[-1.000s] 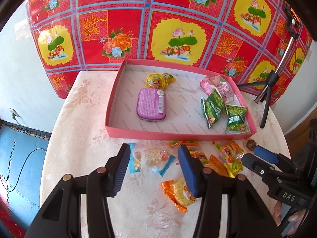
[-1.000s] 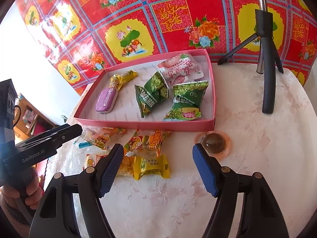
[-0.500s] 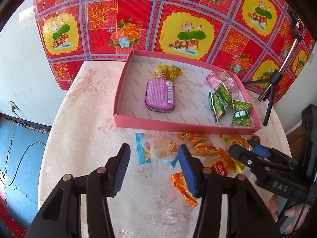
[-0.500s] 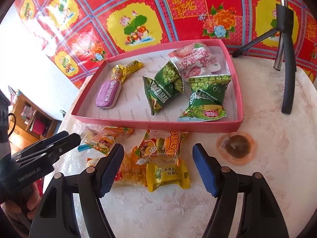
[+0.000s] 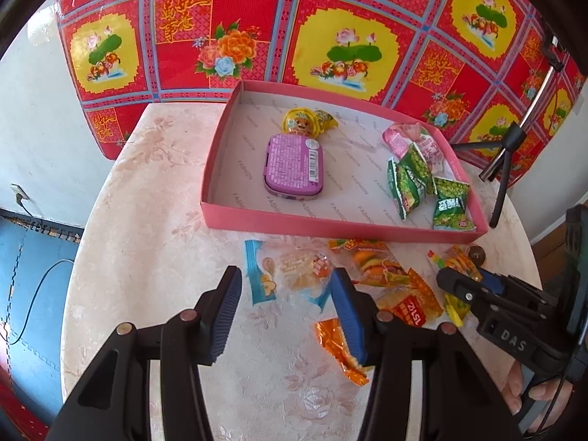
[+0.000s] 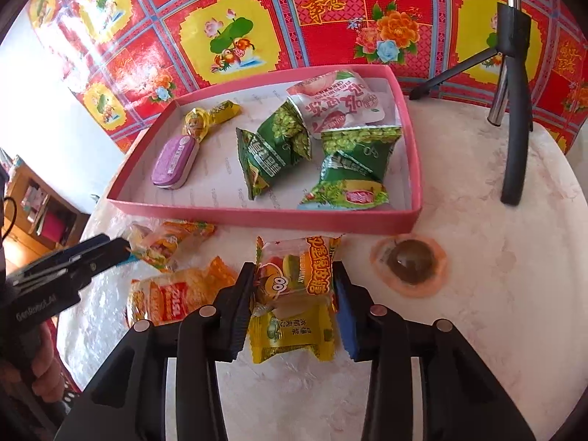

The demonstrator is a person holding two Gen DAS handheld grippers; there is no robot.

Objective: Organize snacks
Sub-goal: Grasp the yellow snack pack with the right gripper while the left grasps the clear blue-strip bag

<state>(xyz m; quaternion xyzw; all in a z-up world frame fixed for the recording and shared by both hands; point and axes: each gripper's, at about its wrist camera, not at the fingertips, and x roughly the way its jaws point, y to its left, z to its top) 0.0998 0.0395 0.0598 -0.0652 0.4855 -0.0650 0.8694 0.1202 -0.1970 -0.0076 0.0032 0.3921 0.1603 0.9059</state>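
Right wrist: jaws pinching burger-gummy pkt [image 6: 294, 272]

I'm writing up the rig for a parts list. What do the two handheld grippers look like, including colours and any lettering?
Both are black plastic. The left gripper and the right gripper each have two angular fingers faced with ribbed blue pads and round metal pins at the joints. From the side, the right gripper's body bears raised "DAS" lettering and the left's bears white "GenRobot.AI" lettering. No sleeves or cables show.
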